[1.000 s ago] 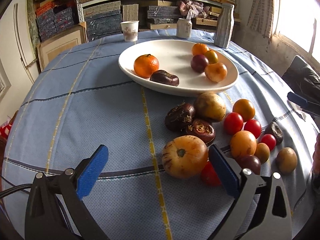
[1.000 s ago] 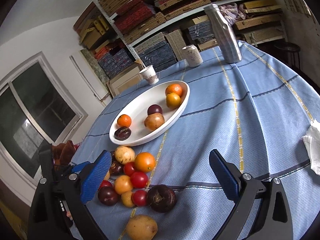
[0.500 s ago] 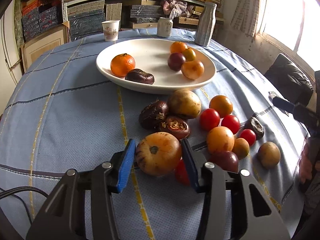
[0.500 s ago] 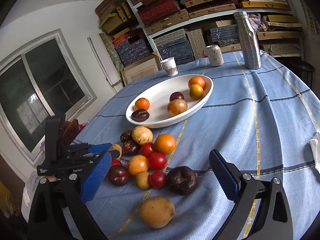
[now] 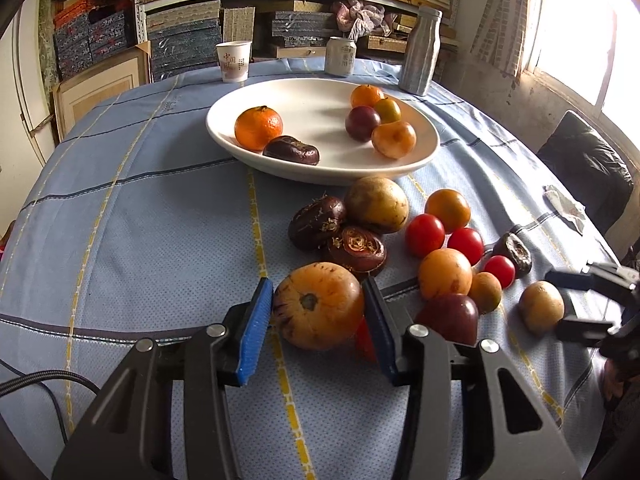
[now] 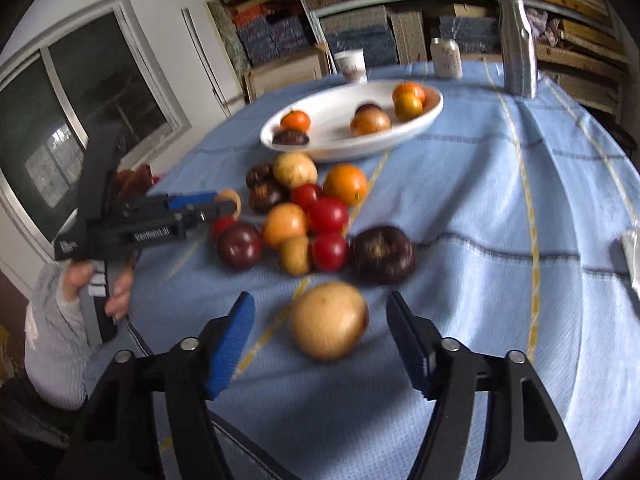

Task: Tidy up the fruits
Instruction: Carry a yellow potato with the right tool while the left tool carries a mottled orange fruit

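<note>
Fingers (image 5: pixel 256 328) of left gripper (image 5: pixel 318 330) clamp orange-brown fruit (image 5: pixel 318 306).

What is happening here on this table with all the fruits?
A person is sorting fruits into the white bowl, holding a claw in each hand. The left claw has just closed on a big orange-brown fruit that sits on the blue tablecloth. The right claw has been closing around a tan round fruit, but its blue pads do not touch it yet. Six fruits already lie in the bowl; a loose pile remains in front of it.
</note>
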{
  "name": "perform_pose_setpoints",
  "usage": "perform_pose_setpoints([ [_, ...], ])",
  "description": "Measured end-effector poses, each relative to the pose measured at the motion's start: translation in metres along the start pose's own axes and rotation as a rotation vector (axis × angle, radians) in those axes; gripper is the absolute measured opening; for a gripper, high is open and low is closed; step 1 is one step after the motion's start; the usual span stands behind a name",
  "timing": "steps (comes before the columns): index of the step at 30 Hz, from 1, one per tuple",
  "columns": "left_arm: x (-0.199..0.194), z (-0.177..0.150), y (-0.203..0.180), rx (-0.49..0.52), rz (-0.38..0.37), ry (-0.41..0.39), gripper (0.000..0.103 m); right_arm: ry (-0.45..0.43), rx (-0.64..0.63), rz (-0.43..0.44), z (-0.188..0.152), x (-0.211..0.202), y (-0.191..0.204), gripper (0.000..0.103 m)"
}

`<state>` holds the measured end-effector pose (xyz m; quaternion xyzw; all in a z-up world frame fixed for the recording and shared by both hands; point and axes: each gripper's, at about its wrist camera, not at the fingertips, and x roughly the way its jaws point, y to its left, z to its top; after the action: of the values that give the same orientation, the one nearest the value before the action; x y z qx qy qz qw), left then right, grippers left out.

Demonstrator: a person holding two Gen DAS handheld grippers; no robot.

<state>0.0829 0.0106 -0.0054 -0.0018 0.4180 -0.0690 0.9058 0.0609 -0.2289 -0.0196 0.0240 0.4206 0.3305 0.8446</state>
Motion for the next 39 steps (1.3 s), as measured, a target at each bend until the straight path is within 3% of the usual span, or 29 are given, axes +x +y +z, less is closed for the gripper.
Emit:
perform_pose_setpoints([
  [8, 0.001, 0.001, 0.002, -0.006, -0.009, 0.005, 0.045, 0.049, -0.012, -0.033, -0.004, 0.008, 0.003, 0.043],
  [12, -0.001, 0.0, -0.001, 0.001, -0.007, -0.009, 0.045, 0.041, 0.003, -0.011, -0.006, 0.005, 0.0, 0.043],
  [19, -0.03, 0.006, 0.004, -0.012, 0.028, -0.124, 0.044, -0.016, 0.077, 0.03, 0.005, -0.011, -0.015, 0.043],
  [24, -0.06, 0.056, 0.021, -0.061, 0.07, -0.214, 0.044, -0.163, 0.047, -0.023, 0.06, -0.055, -0.018, 0.043],
  [27, -0.072, 0.092, 0.023, -0.067, 0.111, -0.261, 0.044, -0.292, 0.014, -0.045, 0.111, -0.08, -0.011, 0.043],
  [31, -0.068, 0.13, 0.015, -0.057, 0.151, -0.293, 0.044, -0.377, 0.036, -0.016, 0.164, -0.072, -0.01, 0.043],
  [34, -0.047, 0.149, 0.014, -0.076, 0.153, -0.283, 0.044, -0.365, 0.046, -0.016, 0.193, -0.034, -0.01, 0.043],
  [39, 0.016, 0.167, 0.026, -0.117, 0.181, -0.214, 0.044, -0.248, 0.035, -0.059, 0.206, 0.046, -0.016, 0.043],
])
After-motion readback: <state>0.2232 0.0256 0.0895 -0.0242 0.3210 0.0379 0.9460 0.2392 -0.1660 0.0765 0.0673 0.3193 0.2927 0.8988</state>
